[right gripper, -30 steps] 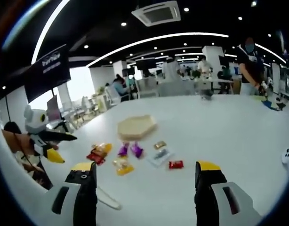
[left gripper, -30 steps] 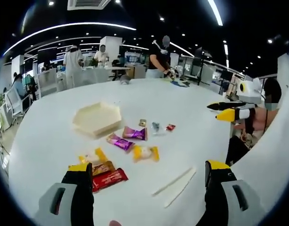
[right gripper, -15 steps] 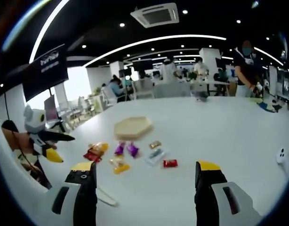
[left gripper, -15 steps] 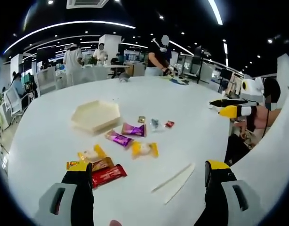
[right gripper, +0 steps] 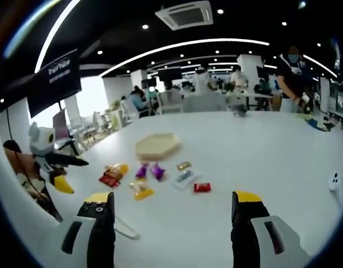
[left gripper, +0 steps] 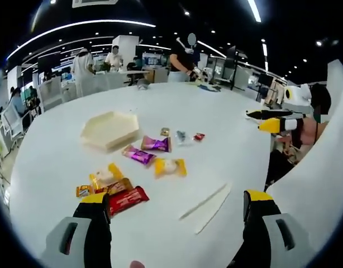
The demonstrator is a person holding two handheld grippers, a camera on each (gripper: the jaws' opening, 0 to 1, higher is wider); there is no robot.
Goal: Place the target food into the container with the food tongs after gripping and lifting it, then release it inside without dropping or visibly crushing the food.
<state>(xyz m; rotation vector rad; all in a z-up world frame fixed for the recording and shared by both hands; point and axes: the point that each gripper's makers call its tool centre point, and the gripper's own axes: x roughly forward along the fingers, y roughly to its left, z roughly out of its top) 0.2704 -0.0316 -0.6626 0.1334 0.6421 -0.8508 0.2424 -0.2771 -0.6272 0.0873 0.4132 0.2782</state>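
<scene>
My left gripper (left gripper: 171, 223) hangs above the white table (left gripper: 227, 128) with jaws spread wide and nothing between them; my right gripper (right gripper: 174, 223) is likewise wide open and empty. The snacks lie scattered mid-table: a red bar (left gripper: 127, 200) just beside my left jaw, a yellow pack (left gripper: 170, 166), two purple packs (left gripper: 144, 151), and a small red candy (right gripper: 202, 187) off to the side. The tongs (left gripper: 208, 202) lie flat on the table, near the snacks. The hexagonal tray (left gripper: 110, 129) sits just beyond the snacks, nothing in it.
</scene>
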